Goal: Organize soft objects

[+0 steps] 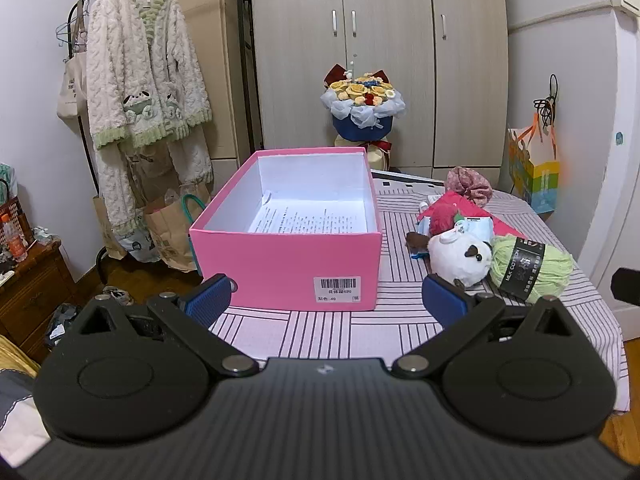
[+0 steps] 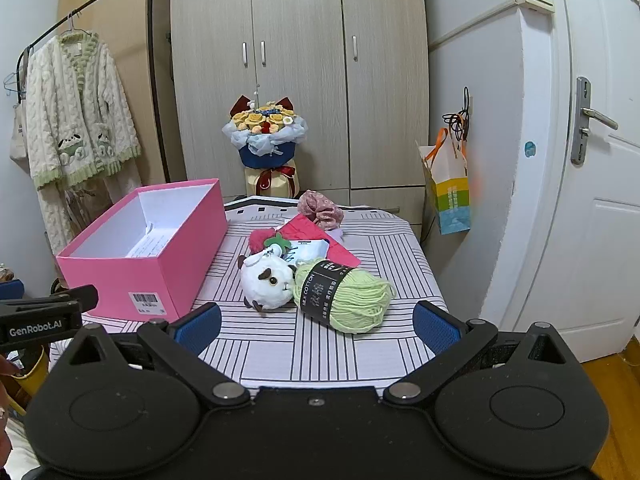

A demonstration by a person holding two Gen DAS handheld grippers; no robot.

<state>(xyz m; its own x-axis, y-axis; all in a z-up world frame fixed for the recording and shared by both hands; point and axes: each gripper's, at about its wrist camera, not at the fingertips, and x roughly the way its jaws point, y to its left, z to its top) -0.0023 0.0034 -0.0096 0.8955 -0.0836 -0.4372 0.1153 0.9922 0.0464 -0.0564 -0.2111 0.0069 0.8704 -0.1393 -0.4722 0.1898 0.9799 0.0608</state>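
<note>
Meanwhile both grippers, left gripper [image 1: 326, 294] and right gripper [image 2: 316, 322], hang wide-jawed and empty before the open pink cardboard box [image 1: 288, 268], white plush panda [image 2: 268, 282] and pale green yarn skein [image 2: 352, 300].

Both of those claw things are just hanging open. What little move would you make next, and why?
Probably ease the right gripper forward over the green yarn: it lies nearest, straight ahead between the open fingers, and the pink box beside it holds only a paper sheet.
</note>
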